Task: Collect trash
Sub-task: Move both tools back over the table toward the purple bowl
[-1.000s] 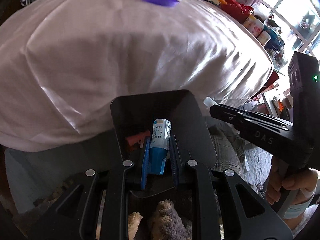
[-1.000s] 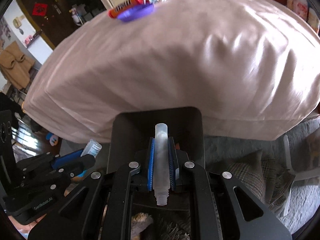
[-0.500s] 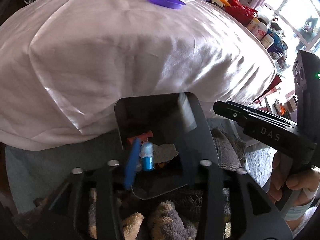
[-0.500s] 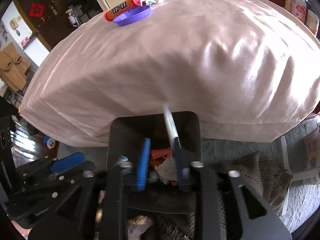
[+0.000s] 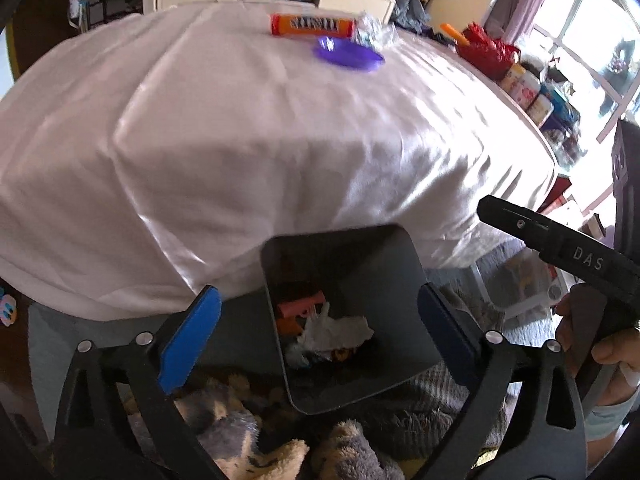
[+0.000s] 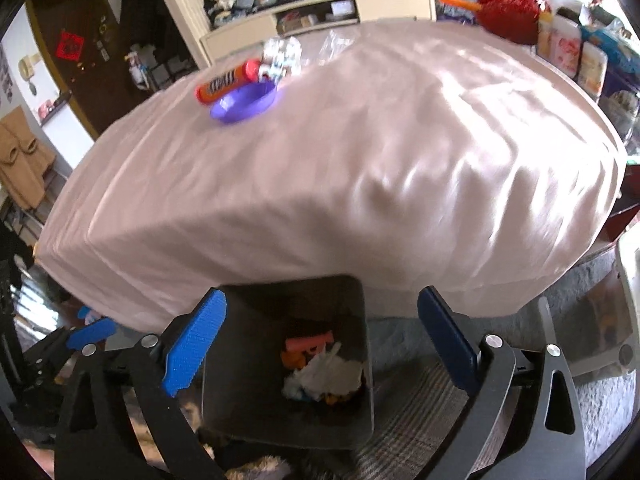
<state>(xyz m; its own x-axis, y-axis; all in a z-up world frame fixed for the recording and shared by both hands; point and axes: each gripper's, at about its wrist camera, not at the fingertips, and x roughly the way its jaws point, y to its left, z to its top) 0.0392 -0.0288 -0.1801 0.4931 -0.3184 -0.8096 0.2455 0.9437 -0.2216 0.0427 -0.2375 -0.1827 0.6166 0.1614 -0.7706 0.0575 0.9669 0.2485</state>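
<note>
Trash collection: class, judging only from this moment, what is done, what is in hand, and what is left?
Done: scraps lie in the bin, including an orange piece and white paper. In hand: nothing; the left gripper and right gripper are opening, empty, above it. Left: the candy tube, foil wrapper and purple dish on the table.

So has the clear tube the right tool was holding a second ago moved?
Yes. It has left the right tool, whose jaws are opening with nothing between them above the black bin. I cannot pick it out among the trash.
</note>
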